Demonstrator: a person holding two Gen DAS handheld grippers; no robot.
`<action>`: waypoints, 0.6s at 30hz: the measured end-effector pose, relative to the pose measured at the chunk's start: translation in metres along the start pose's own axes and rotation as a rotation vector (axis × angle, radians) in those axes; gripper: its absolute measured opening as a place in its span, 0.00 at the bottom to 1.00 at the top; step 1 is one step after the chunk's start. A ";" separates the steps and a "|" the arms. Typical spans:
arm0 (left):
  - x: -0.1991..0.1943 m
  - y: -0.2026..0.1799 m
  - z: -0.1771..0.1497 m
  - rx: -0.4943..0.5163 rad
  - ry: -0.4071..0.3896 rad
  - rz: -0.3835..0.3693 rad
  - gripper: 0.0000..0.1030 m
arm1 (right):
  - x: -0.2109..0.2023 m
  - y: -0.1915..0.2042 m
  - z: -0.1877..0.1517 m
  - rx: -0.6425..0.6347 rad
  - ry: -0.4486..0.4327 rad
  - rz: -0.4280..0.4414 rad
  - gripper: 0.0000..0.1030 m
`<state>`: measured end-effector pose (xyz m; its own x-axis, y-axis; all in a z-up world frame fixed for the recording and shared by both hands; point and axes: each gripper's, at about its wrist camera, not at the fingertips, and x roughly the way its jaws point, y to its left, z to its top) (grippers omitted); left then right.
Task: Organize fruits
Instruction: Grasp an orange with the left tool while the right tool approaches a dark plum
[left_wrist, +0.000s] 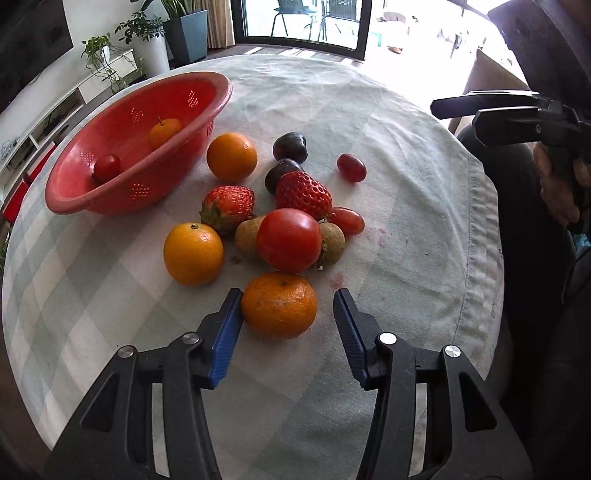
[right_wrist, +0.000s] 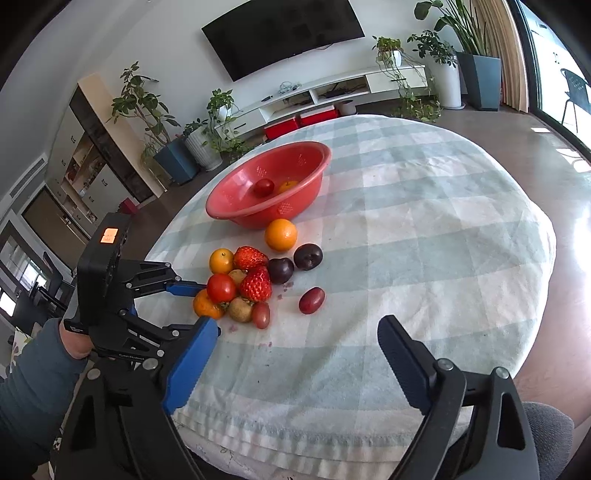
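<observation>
Now I am bracketing the mandarin (left_wrist: 279, 305) with my left gripper (left_wrist: 288, 314), pads not yet gripping (1 touching); my right gripper (right_wrist: 295, 354) is hanging open, farther off.

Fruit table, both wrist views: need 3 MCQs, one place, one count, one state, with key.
1. Where is the mandarin nearest the camera?
A. in the colander
B. between the left tool's pads
C. on the floor

2. How many fruits lie in the red colander?
A. none
B. two
C. five

3. How is the right tool?
A. open, with nothing in it
B. clamped on a strawberry
C. inside the colander

Key: 1 B, blue pads flank it, a gap on the right side; 2 B, a small tomato and a small orange; 3 A, pads wide apart over bare tablecloth.
</observation>
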<state>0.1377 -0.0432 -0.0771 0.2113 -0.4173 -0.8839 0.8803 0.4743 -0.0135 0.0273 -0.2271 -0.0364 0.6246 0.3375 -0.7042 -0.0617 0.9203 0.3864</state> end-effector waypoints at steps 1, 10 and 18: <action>0.001 0.002 0.001 -0.002 -0.003 -0.001 0.46 | 0.001 0.000 0.000 0.000 0.003 0.001 0.86; 0.001 0.003 -0.004 -0.018 -0.021 0.029 0.36 | 0.005 0.001 -0.002 -0.002 0.019 0.000 0.80; -0.010 0.001 -0.011 -0.068 -0.039 0.051 0.36 | 0.014 0.003 0.002 -0.020 0.034 -0.044 0.75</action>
<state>0.1315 -0.0298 -0.0735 0.2728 -0.4208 -0.8652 0.8376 0.5463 -0.0017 0.0375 -0.2196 -0.0436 0.6005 0.3031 -0.7400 -0.0505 0.9379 0.3432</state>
